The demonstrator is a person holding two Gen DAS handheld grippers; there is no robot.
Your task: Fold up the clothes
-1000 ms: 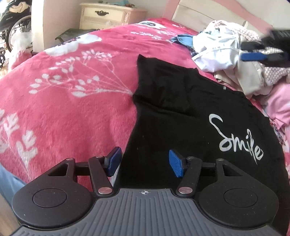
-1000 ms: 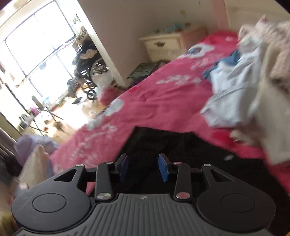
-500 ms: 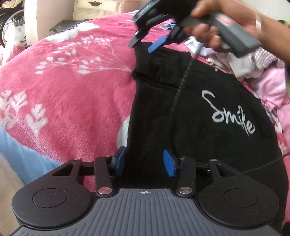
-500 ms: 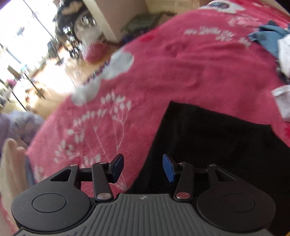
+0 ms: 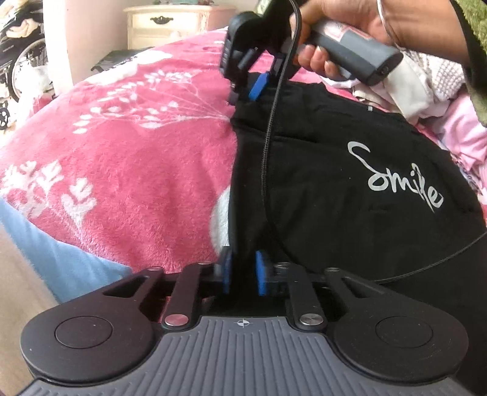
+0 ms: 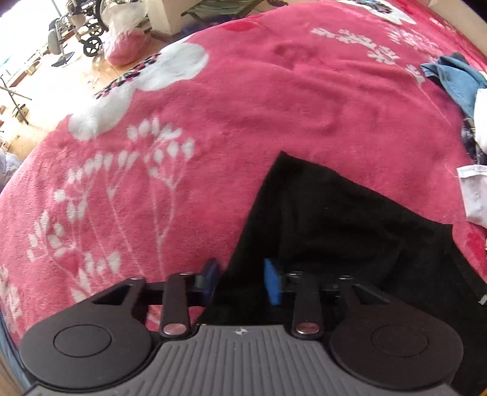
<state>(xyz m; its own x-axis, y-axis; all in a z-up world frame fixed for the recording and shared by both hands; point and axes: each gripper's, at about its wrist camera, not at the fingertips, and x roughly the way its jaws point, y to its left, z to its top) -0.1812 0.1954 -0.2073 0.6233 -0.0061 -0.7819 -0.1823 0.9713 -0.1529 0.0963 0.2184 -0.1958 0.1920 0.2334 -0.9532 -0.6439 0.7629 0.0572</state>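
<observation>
A black T-shirt (image 5: 334, 170) with white "Smile" lettering lies flat on the pink floral blanket (image 5: 137, 158). My left gripper (image 5: 243, 271) is shut on the shirt's near left edge, with black fabric pinched between its blue pads. A hand holds my right gripper (image 5: 258, 85) farther back, at the shirt's left sleeve (image 6: 319, 201). In the right wrist view, the right gripper (image 6: 242, 281) is open and low over the blanket. The sleeve's edge lies between its fingers. A black cable (image 5: 268, 146) hangs from it across the shirt.
A pile of unfolded clothes (image 5: 426, 82) lies at the back right of the bed, with a blue garment (image 6: 456, 79) beside it. A cream nightstand (image 5: 170, 24) and a wheelchair (image 6: 88, 27) stand beyond the bed. Bare blanket stretches left of the shirt.
My left gripper has shut on the shirt's near edge. The right gripper swung in from the clothes pile, dropped to the sleeve, and its fingers narrowed around the fabric edge.
</observation>
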